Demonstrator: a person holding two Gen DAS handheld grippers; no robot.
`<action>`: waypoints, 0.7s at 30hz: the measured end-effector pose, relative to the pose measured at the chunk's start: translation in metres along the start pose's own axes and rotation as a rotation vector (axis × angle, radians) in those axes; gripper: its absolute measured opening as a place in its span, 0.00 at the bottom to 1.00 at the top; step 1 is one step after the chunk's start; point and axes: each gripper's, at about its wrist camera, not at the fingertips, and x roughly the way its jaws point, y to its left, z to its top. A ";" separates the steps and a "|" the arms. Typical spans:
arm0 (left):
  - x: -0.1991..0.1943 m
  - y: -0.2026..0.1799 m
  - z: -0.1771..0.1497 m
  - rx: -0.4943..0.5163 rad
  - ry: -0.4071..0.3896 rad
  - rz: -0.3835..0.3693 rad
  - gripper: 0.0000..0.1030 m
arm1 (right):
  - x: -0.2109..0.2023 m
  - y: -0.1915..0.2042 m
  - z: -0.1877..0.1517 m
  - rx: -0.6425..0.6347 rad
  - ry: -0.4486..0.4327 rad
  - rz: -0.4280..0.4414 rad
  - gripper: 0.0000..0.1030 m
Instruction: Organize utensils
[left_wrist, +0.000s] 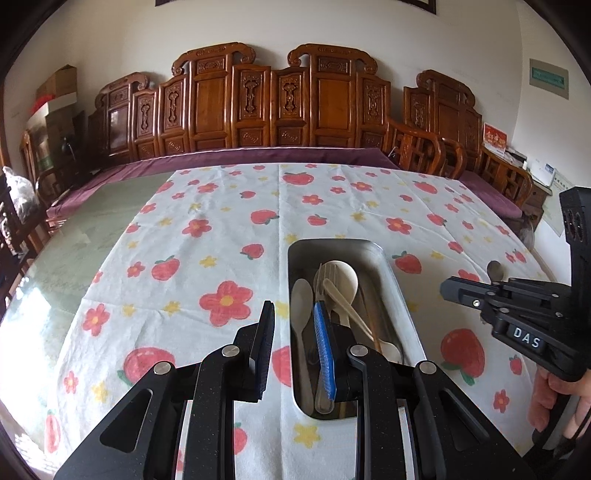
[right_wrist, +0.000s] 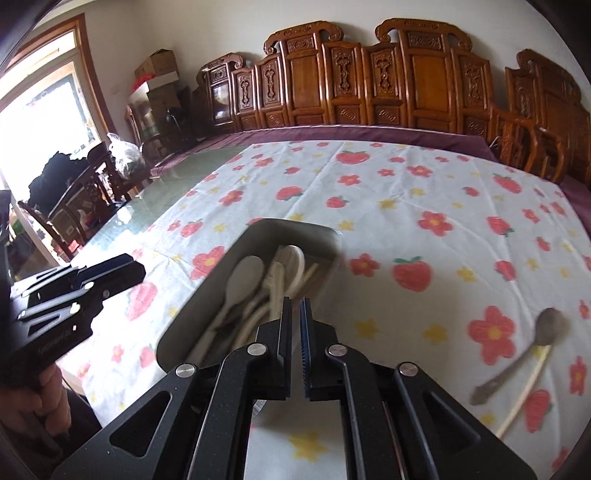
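Floral tablecloth (left_wrist: 221, 236) bears a utensil tray (left_wrist: 397, 291); "DAS"-marked right gripper (right_wrist: 295, 325) closed empty, left gripper (left_wrist: 293, 332) part-open, empty.

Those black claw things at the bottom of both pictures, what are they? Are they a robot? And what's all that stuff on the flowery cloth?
No robot here. A person's hand holds each black pinching tool, and a little camera rides on each, looking along its fingers. One picture comes from the left tool, the other from the right tool.

On the flowery tablecloth sits a metal tray filled with pale spoons, a fork and chopsticks. Off to the side, a dark metal spoon and a pale stick-like utensil lie out on the cloth.

The right tool is pinched shut and holds nothing. The left tool is slightly open, also empty.
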 end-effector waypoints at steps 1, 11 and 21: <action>0.001 -0.003 0.000 0.004 0.001 -0.002 0.20 | -0.006 -0.007 -0.004 -0.002 -0.001 -0.016 0.07; 0.004 -0.030 -0.004 0.034 0.006 -0.028 0.39 | -0.044 -0.074 -0.045 -0.021 0.016 -0.177 0.07; 0.002 -0.056 -0.009 0.054 -0.012 -0.072 0.67 | -0.042 -0.135 -0.076 0.043 0.058 -0.283 0.19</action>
